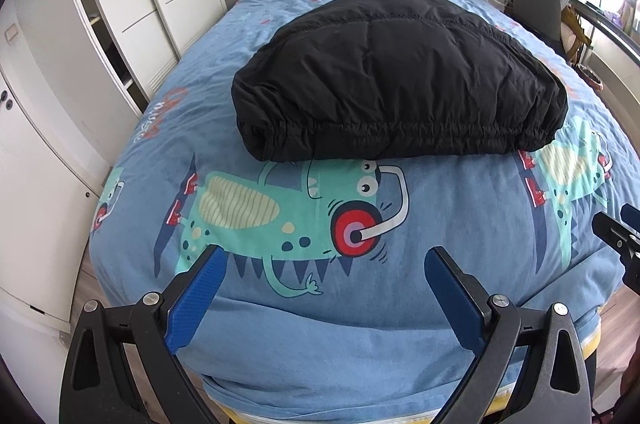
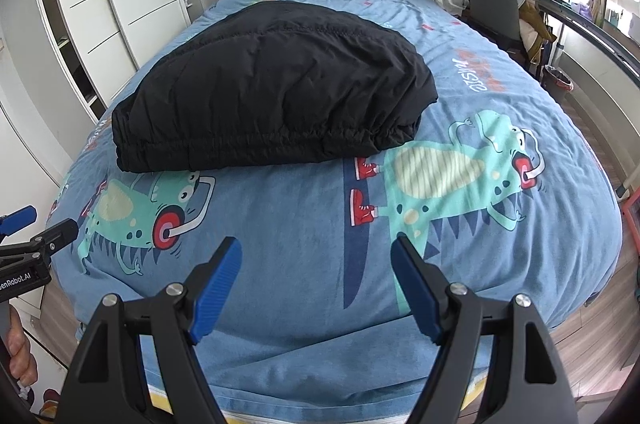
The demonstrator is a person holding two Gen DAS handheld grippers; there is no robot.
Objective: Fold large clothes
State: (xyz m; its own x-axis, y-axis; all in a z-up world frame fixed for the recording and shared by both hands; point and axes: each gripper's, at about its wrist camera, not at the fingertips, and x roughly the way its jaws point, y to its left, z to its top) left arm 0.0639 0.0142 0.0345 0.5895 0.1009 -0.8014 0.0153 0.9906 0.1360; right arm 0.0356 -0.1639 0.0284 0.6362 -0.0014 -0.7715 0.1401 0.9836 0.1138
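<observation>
Now I see the folded black jacket [image 1: 400, 76] lying in the centre of the left wrist frame on the blue dinosaur bedcover [image 1: 460, 224], above my left gripper [image 1: 322, 256], whose fingers stand wide and hold nothing. My right gripper [image 2: 316, 248] hangs low in its frame, equally wide and unloaded, well apart from the jacket [image 2: 272, 84].

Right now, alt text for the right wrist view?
A folded black padded jacket lies on a bed with a blue dinosaur-print cover, untouched. The open right gripper hovers over the bed's near end; the left gripper shows at the left edge.
</observation>
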